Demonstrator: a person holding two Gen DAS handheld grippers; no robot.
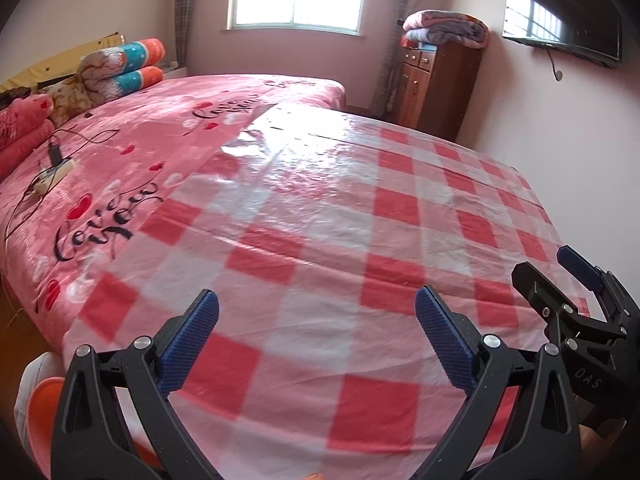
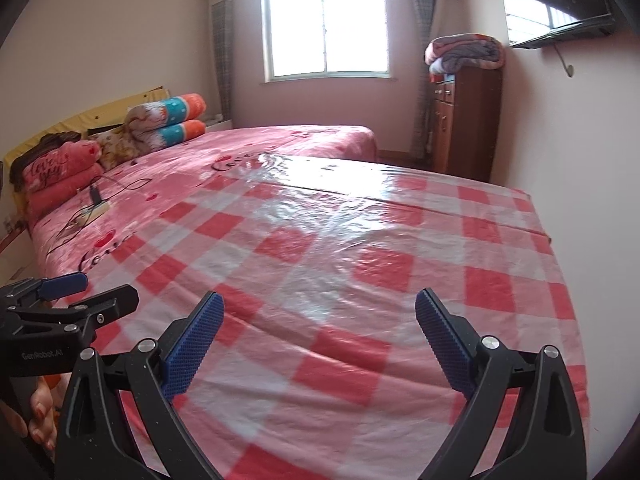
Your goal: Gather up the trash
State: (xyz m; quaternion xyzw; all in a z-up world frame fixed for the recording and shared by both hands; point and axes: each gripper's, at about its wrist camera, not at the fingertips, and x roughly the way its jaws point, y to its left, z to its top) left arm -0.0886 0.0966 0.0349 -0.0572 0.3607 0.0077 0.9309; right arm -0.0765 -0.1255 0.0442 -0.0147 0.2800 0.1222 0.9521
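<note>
No loose trash shows in either view. A shiny red-and-white checked plastic sheet (image 1: 360,208) lies spread over the near end of the bed; it also shows in the right wrist view (image 2: 360,248). My left gripper (image 1: 316,312) is open and empty above the sheet's near part. My right gripper (image 2: 320,312) is open and empty above the sheet too. The right gripper (image 1: 560,272) shows at the right edge of the left wrist view. The left gripper (image 2: 96,288) shows at the left edge of the right wrist view.
A pink bedspread (image 1: 160,140) covers the bed. A power strip with cables (image 1: 52,172) lies on its left side. Folded quilts and pillows (image 1: 120,64) sit at the headboard. A brown cabinet (image 1: 436,84) with blankets stands by the far wall. An orange and white object (image 1: 40,400) sits at lower left.
</note>
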